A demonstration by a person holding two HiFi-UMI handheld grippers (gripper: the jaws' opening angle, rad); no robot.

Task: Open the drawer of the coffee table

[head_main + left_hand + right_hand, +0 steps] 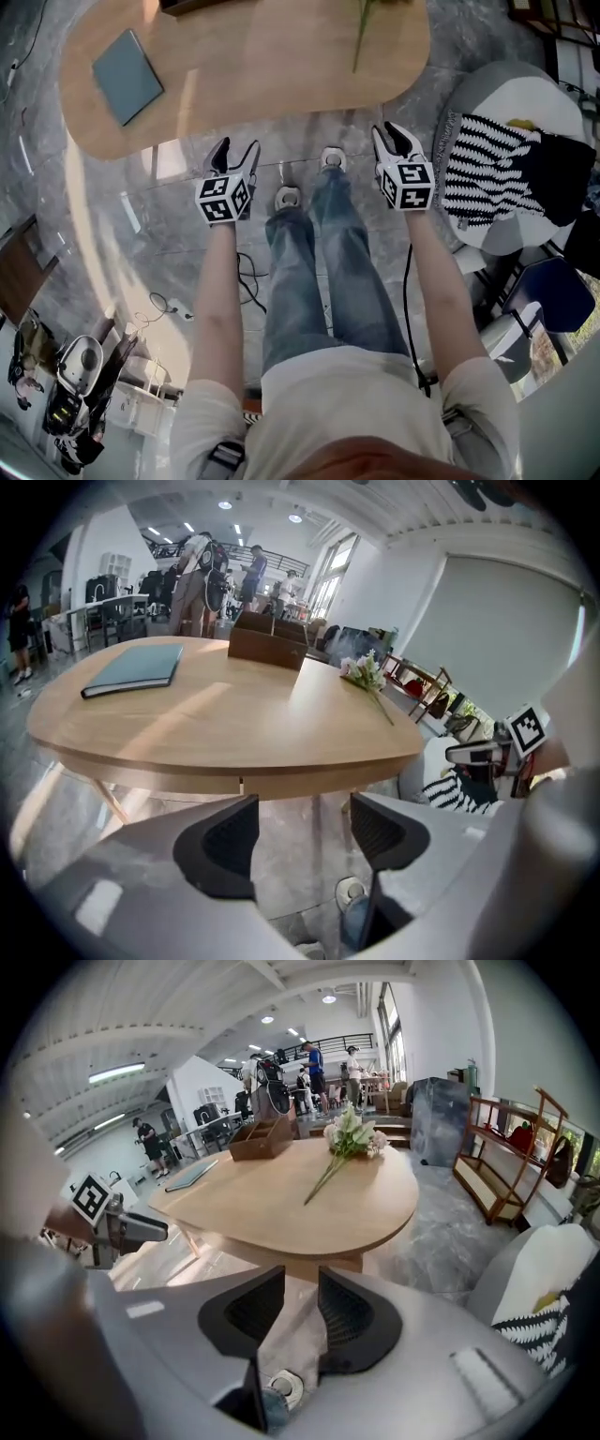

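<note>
Left claw (235, 155): logged wide apart, empty. Right claw (392, 141): logged narrowly apart, empty. Noted drawer front (291, 782) flush under surface (281, 66) rim at 12 o'clock, shut; judged opening outstanding.

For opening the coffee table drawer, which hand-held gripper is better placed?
Probably the left hand-held gripper: its jaws stand wide apart, empty, just below a vertical seam in the coffee table edge, perhaps the drawer's. The right hand-held gripper faces the rounded end; no seam shows there.
</note>
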